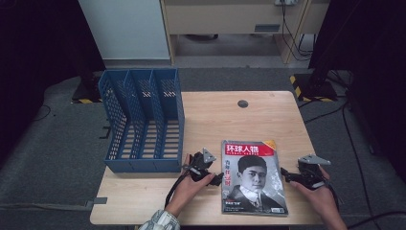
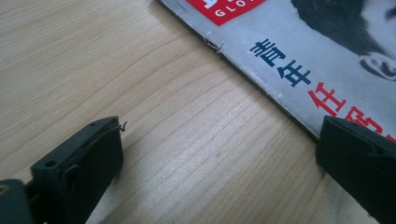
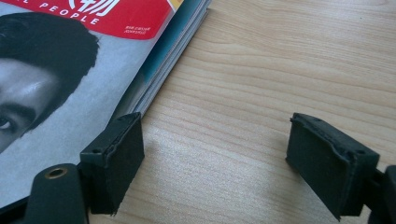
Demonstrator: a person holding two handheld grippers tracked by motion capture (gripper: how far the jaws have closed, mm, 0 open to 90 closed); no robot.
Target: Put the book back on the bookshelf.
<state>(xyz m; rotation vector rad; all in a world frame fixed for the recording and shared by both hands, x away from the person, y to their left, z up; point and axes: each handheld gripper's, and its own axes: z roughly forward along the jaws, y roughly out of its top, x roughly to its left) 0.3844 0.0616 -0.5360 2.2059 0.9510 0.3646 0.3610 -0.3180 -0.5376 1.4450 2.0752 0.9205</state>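
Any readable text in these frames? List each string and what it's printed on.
"环球人物": white title on the red banner of the grey portrait-cover magazine lying on the light wooden table, high view.
"青年": dark blue characters on the cover by the spine, left gripper view.
"任": red character below them; the next one is cut off by a jaw.
"GLO...": white, cut off at the frame edge.
"...L PEOPLE": white on the red banner, right gripper view.
Small white print under it: too small.

Lab-type recording room: small wooden tabletop point(image 1: 215, 115) on grey carpet, black stands point(image 1: 318, 72) at 2 o'clock, loose cables point(image 1: 292, 33) at 1.
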